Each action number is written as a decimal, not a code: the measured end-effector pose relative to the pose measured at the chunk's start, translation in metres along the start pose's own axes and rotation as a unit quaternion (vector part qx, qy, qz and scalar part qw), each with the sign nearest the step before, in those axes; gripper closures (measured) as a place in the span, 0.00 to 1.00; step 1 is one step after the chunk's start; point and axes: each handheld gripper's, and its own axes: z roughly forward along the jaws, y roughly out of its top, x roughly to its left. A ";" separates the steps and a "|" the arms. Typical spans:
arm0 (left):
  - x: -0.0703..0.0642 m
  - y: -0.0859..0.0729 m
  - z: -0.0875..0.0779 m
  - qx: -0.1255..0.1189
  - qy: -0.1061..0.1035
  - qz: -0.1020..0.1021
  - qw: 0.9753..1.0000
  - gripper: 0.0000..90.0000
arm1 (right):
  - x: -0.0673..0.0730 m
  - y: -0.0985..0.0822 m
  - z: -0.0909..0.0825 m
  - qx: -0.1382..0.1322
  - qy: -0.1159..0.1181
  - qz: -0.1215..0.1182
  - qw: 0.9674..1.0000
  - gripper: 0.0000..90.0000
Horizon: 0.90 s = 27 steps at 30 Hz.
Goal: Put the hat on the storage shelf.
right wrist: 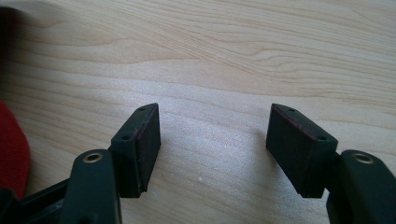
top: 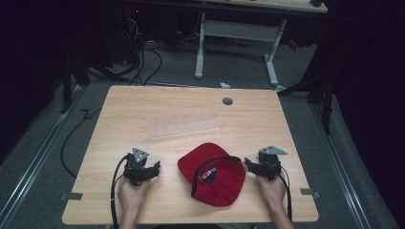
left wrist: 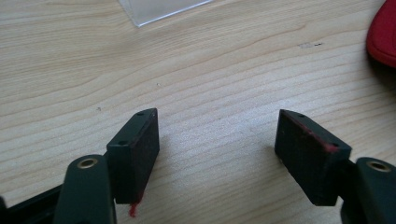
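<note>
Two grippers rest low near the front edge of the surface, a red cap between them.

High view: the cap lies near the front edge, slightly right of centre, crown toward the back-left, brim toward the front-right, so its long axis runs diagonally. A black patch with lettering sits on it; the lettering is too small to read. The left gripper is held in the left hand and points right toward the cap, a clear gap of bare wood between them. The right gripper is held in the right hand and points left; its tips are just beside the cap's right side, contact not resolvable. Judgement: the right gripper is the nearer one. A clear plastic strip lies mid-surface, behind the cap. A grey round plug sits near the back edge.

Left gripper view: left gripper released, jaws spread wide, bare wood between them. The cap shows as a red edge at upper right, cut off by the frame. A corner of the clear strip is at the top. A red thread or mark hangs below the left jaw; nature unclear.

Right gripper view: right gripper released, jaws wide apart, nothing between them. The cap is a red sliver at the left, mostly cut off.
</note>
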 end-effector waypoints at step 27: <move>0.000 0.000 0.000 0.003 -0.001 0.002 1.000 0.31 | -0.001 0.002 -0.007 -0.015 0.016 -0.006 1.000 0.54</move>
